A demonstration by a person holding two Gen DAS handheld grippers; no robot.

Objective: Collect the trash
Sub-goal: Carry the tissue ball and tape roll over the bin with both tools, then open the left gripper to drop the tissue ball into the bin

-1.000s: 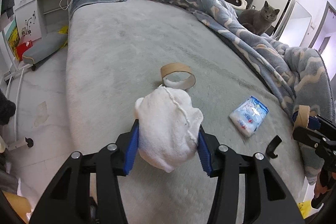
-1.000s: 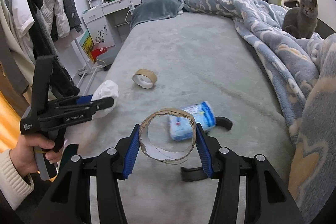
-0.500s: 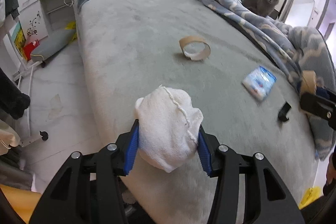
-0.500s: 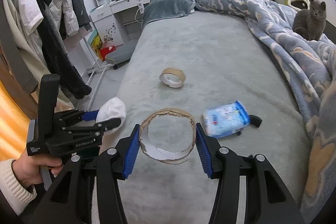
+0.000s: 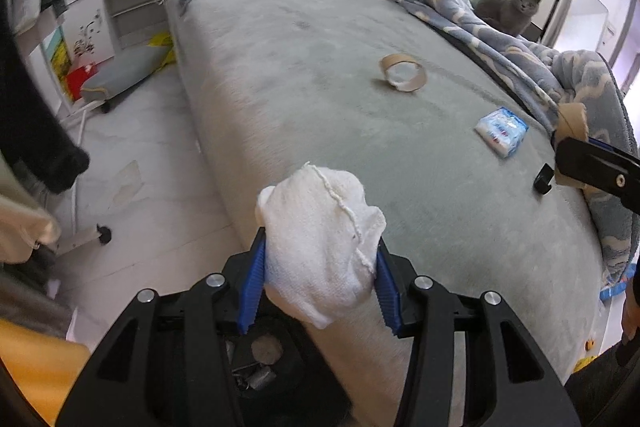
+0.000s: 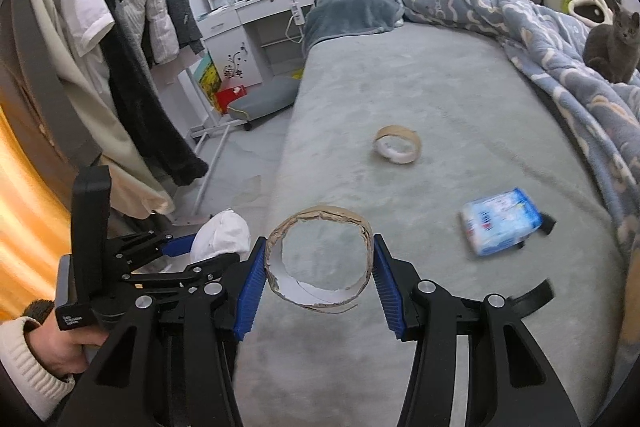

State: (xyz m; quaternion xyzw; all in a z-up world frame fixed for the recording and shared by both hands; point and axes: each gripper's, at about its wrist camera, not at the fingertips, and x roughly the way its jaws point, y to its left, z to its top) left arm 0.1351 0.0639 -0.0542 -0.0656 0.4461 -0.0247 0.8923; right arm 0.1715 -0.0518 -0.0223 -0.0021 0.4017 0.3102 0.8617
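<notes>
Left hand-held gripper (image 5: 320,269) clamps crumpled white cloth wad (image 5: 320,239); right hand-held gripper (image 6: 319,267) clamps torn brown cardboard ring (image 6: 319,259). Carry-off step likely; next, release into bin, unseen. Second cardboard ring (image 6: 397,145), blue-white tissue pack (image 6: 500,221) ahead on grey bed (image 6: 440,87).

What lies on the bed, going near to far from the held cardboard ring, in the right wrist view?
Cardboard ring clamped in the right gripper → blue tissue pack → tape roll → grey pillow, with the grey cat far right.
</notes>
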